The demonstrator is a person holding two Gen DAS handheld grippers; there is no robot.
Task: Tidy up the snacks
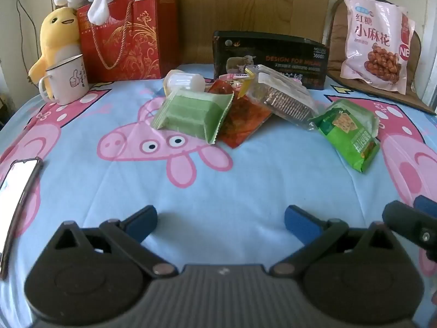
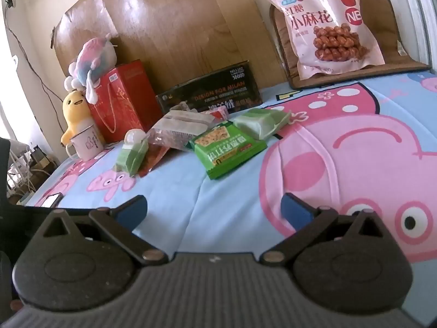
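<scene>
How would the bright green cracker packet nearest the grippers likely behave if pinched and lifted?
The green cracker packet looks like thin crinkly film, so probably light and slippery. Its loose ends would likely flop, and crackers inside may crack under a hard pinch.

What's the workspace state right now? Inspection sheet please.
Surface: cartoon-pig bedsheet, wrinkled.
Job's things: snack pile mid-sheet, pale green packet overlapping red packet; clear cracker pack; green cracker bag apart; pink snack bag on cushion.
Clutter: phone, mug, yellow plush, red gift bag, black box.
Grippers: left gripper and right gripper open, empty.
Cables: wire on wall.
Surroundings: wooden headboard.
</scene>
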